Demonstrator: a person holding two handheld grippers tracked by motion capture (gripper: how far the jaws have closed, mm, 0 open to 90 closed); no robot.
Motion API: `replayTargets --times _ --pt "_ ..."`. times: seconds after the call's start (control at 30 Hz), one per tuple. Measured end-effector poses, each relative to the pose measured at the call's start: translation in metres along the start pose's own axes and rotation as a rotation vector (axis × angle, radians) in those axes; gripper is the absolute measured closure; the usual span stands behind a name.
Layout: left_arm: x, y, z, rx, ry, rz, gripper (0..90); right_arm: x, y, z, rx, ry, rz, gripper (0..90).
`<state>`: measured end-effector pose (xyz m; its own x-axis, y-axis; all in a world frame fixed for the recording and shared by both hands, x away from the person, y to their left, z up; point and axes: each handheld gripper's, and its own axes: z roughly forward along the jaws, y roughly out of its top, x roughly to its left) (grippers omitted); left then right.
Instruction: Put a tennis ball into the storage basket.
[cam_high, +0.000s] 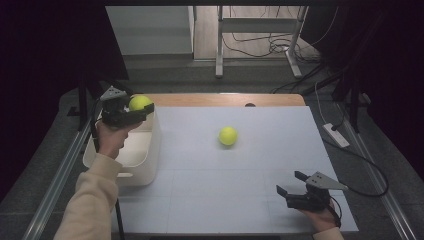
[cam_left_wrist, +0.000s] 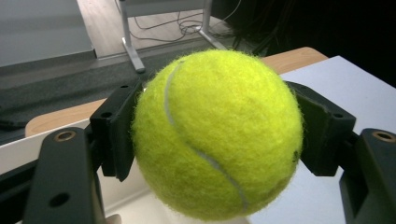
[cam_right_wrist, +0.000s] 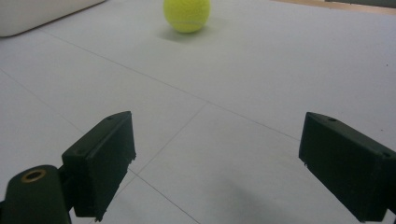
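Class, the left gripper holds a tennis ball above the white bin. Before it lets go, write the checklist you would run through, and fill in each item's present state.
1. Held tennis ball clamped between both jaws of the left gripper: ok.
2. Ball over the opening of the white bin: cannot tell; in the high view it sits near the far rim.
3. Room in the bin for the ball: ok; the inside that shows is bare.
4. Right gripper away from the bin: ok, at the table's near right.
5. Right gripper open and free: ok.
6. Second tennis ball at rest on the white table: ok.
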<state>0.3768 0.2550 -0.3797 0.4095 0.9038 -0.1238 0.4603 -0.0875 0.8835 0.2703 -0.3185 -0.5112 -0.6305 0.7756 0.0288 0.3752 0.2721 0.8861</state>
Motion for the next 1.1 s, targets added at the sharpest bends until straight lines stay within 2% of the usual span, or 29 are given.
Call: replayTargets --times 0.77,1.1 --pt "0.028 -0.001 0.004 0.086 0.089 -0.033 26.6 -0.001 -0.001 0.001 0.005 -0.002 0.004 10.6" --pt "0.04 -0.003 0.005 0.125 0.113 -0.05 26.6 0.0 -0.001 0.001 0.005 -0.001 0.001 10.6"
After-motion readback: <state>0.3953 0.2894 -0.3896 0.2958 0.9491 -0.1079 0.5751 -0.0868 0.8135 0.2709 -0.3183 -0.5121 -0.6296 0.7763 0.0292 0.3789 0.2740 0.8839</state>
